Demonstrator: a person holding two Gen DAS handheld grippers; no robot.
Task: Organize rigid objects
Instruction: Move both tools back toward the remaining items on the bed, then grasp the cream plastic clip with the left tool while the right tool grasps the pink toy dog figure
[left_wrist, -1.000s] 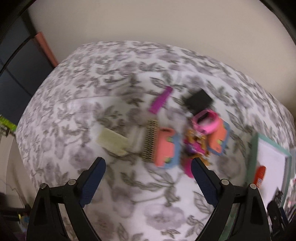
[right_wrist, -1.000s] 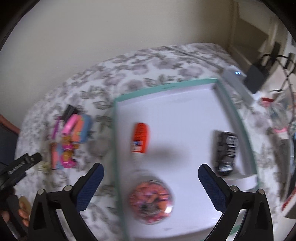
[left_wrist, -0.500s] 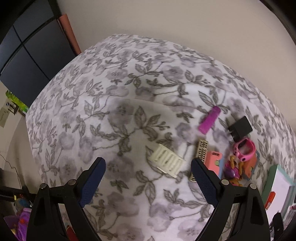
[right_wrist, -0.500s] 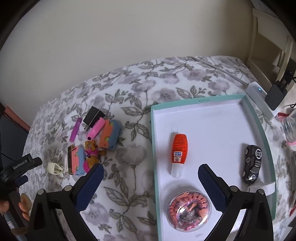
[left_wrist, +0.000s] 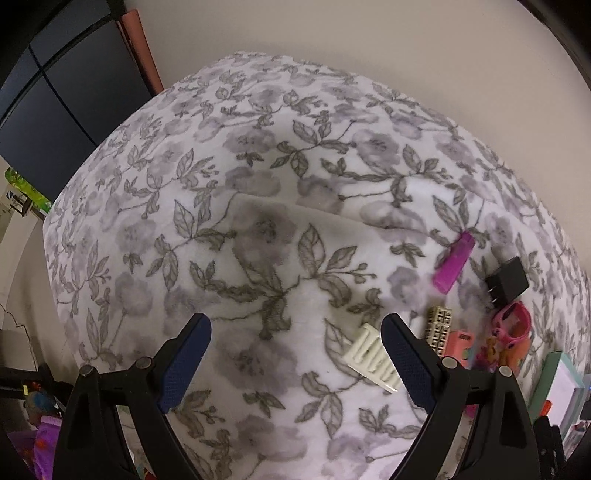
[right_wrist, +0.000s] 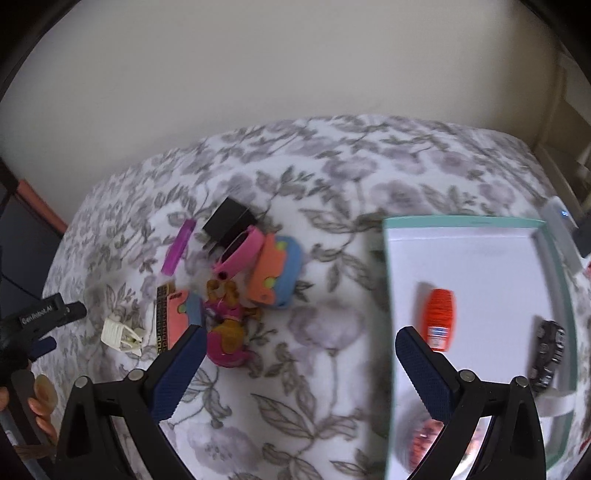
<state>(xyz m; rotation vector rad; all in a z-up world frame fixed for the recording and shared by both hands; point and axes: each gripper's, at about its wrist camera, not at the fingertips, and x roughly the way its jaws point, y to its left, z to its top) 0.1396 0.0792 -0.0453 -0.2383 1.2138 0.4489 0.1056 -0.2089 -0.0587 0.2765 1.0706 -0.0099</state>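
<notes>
My left gripper (left_wrist: 295, 325) stands open over bare floral blanket, nothing between its fingers. Just right of its right finger lie a cream ribbed clip (left_wrist: 371, 356), a gold patterned bar (left_wrist: 439, 325), a purple stick (left_wrist: 453, 263) and a black charger (left_wrist: 506, 282). My right gripper (right_wrist: 300, 334) is open above the blanket, between the toy pile and a teal-rimmed white tray (right_wrist: 461, 221). The pile holds a pink watch (right_wrist: 242, 251), an orange-and-blue toy (right_wrist: 275, 277) and a pink dog figure (right_wrist: 225, 332). The tray holds an orange bottle (right_wrist: 439, 314), a black toy car (right_wrist: 548, 354) and a round clear container (right_wrist: 421, 435).
A plain wall runs behind the bed. A dark cabinet (left_wrist: 55, 122) stands to the left of it. A white device (right_wrist: 561, 229) lies beyond the tray's far right corner. A person's hand (right_wrist: 40, 402) shows at the lower left of the right wrist view.
Both grippers have swung left. In the left wrist view the pile slid to the right edge. In the right wrist view the tray moved right and the pile came nearer the middle.
</notes>
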